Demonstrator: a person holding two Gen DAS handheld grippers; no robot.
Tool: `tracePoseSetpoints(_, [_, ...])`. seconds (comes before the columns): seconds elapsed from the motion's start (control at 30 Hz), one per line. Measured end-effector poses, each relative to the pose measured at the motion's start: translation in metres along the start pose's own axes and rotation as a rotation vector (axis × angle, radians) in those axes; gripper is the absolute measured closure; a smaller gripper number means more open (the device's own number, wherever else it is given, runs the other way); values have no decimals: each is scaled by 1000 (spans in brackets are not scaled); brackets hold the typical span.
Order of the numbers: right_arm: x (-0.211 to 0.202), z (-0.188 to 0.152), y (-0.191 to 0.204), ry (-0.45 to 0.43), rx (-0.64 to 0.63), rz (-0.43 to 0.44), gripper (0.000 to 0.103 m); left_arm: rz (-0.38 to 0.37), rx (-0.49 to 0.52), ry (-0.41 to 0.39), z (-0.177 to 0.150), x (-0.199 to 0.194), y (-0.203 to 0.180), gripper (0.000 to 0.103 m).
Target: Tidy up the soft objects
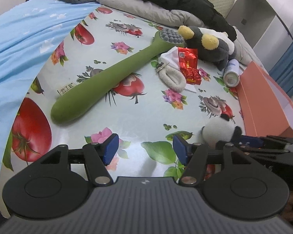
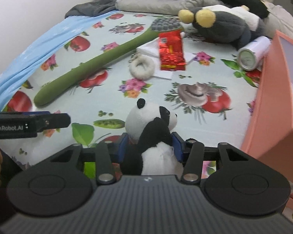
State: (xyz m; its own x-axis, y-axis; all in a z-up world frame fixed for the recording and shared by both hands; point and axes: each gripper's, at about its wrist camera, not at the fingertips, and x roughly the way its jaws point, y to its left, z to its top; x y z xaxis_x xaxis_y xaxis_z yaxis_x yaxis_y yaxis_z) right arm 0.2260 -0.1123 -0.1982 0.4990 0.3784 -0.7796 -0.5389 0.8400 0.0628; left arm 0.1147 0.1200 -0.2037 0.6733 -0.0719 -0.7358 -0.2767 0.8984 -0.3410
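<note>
Printed with tomatoes and flowers, the sheet lies under both grippers. Left gripper hangs with fingers spread wide and nothing between them; ahead and to its left lies the green massager, with the panda just to its right. Right gripper is clamped on the panda, whose head sticks out forward past the pads. Farther ahead lie a fuzzy ring, a red packet and a grey plush; to its right stands the pink box.

The right gripper clamps the panda; green massager, can and box lie beyond.
</note>
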Motion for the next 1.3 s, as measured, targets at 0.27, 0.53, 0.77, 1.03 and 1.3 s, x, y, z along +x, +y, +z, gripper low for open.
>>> tracePoseSetpoints(0.27, [-5, -9, -6, 3, 26, -20, 53, 32, 81, 13, -8, 9, -12, 36])
tracePoseSetpoints(0.53, [-5, -8, -10, -5, 58, -8, 52, 11, 60, -9, -3, 7, -11, 36])
tracePoseSetpoints(0.77, [-3, -8, -8, -13, 56, -18, 52, -52, -6, -36, 22, 23, -18, 36])
tracePoseSetpoints(1.03, [-3, -7, -8, -18, 52, -40, 52, -22, 156, -72, 71, 92, -66, 36])
tracePoseSetpoints(1.3, [1, -8, -11, -29, 45, -28, 53, 77, 205, -32, 84, 147, -78, 36])
